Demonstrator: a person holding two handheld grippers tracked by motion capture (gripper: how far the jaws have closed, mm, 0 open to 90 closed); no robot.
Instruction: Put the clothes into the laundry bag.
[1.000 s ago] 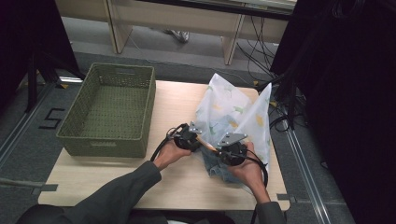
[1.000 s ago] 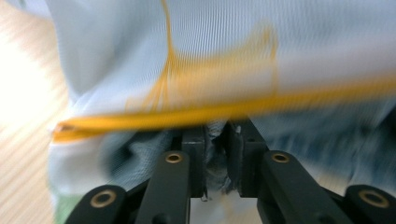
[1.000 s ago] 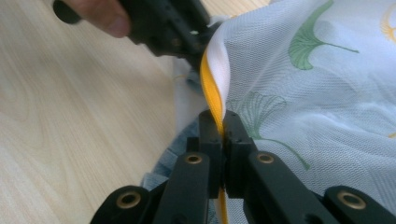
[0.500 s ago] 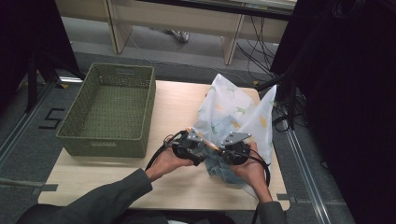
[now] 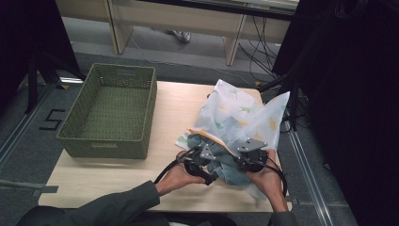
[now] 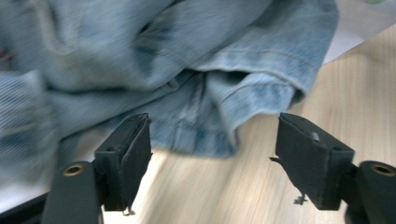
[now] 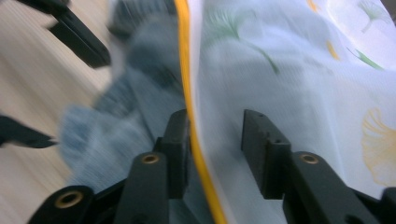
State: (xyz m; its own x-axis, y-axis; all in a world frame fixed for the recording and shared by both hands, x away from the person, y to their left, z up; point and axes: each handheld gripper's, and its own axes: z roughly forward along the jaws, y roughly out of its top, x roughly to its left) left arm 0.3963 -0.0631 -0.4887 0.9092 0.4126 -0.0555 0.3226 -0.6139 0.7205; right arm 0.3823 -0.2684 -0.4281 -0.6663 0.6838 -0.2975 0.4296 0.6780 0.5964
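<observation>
right now both grips on the laundry are letting go.
the woven green basket [image 5: 110,110] stands empty at the table's left; the left gripper [image 6: 212,154] has just spread wide, the pale blue denim garment [image 6: 187,70] loose ahead of its jaws. the right gripper [image 7: 215,140] has been opening, the yellow-edged white leaf-print cloth [image 7: 289,79] slack between its jaws. unheld, the cloth could sag or slide off the table's near right edge.

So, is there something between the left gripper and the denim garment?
Nothing visible. The left gripper has its jaws open, just widened, with bare table under them, and the denim garment lies directly ahead, not yet between them.
</observation>
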